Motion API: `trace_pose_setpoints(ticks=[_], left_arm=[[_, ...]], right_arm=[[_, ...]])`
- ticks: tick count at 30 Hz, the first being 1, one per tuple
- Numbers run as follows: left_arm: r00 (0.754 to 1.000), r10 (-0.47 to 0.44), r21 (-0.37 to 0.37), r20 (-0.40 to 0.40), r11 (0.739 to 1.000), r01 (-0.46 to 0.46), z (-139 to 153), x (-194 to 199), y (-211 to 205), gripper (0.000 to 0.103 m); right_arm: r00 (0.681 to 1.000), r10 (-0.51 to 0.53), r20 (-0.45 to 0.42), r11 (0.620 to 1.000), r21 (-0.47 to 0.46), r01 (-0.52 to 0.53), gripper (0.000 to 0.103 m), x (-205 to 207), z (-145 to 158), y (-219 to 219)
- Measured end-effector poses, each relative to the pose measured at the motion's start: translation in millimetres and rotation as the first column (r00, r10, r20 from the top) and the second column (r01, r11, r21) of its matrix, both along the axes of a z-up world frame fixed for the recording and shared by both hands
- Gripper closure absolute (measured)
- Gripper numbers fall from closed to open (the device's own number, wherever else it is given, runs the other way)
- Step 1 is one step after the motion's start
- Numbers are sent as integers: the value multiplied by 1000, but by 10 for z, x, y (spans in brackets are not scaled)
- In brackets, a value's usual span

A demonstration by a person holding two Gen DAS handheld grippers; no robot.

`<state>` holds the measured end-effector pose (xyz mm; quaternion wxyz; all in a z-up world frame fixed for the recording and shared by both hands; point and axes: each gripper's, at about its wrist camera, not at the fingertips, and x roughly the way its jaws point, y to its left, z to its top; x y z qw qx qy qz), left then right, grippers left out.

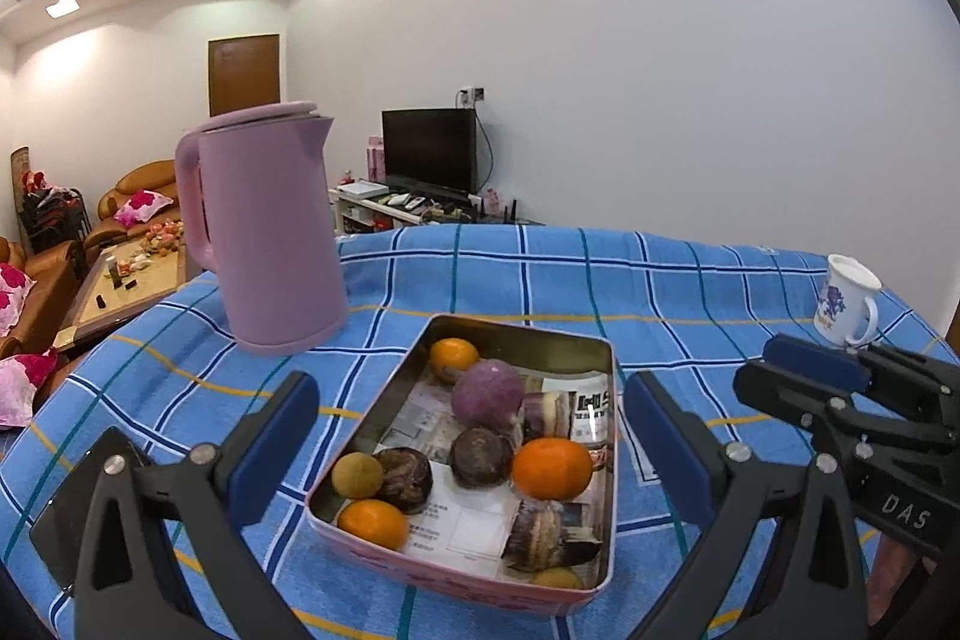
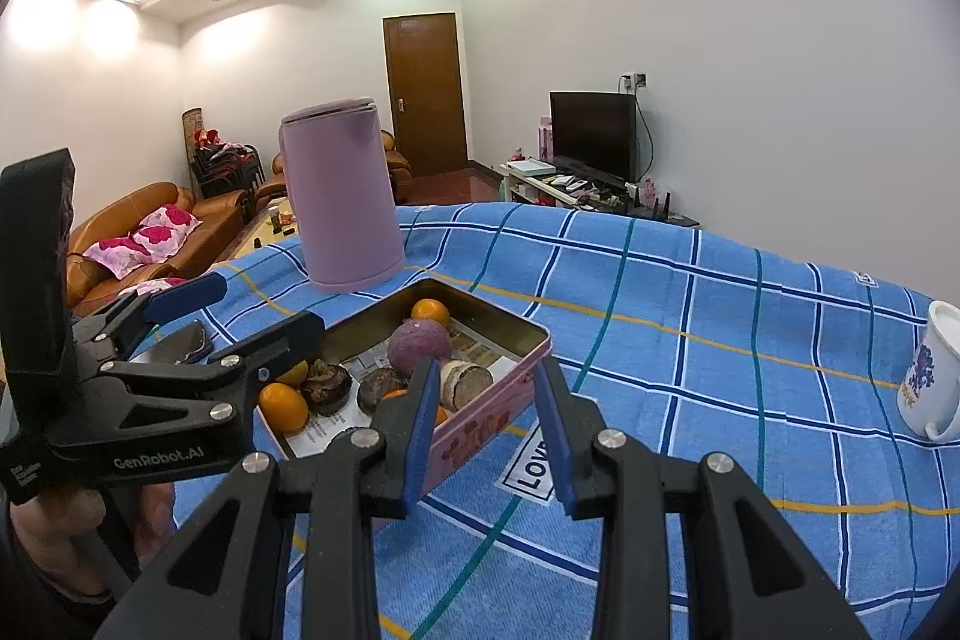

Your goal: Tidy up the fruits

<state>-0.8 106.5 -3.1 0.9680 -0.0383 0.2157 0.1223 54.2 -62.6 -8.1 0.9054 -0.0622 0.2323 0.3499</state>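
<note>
A pink tin (image 1: pixel 613 430) lined with newspaper sits on the blue plaid cloth. It holds three oranges (image 1: pixel 552 467), a round purple fruit (image 1: pixel 487 394), two dark brown fruits (image 1: pixel 481 457), a small greenish one (image 1: pixel 358 475) and striped purple stalk pieces (image 1: pixel 549 535). My left gripper (image 1: pixel 471 388) stands wide open above the tin's near half, one finger to each side and nothing between the pads. My right gripper (image 2: pixel 486 367) hovers just right of the tin (image 2: pixel 480 418) with a narrow empty gap between its fingers. It shows at the right edge of the left wrist view as the right gripper (image 1: pixel 762 364).
A tall pink kettle (image 1: pixel 270 232) stands behind the tin on the left. A white flowered mug (image 1: pixel 846 301) sits at the cloth's far right. A hand (image 2: pixel 78 520) holds the left gripper (image 2: pixel 261 304). Sofas, a low table and a TV lie beyond.
</note>
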Motion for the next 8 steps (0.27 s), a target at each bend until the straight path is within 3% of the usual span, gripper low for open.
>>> trace_pose_setpoints(ticks=[8], left_arm=[[1000,-1,9,19,1000,1,19,-45,-27,0]], right_arm=[[999,-50,1,998,-38,50,68,18,-59,-29]])
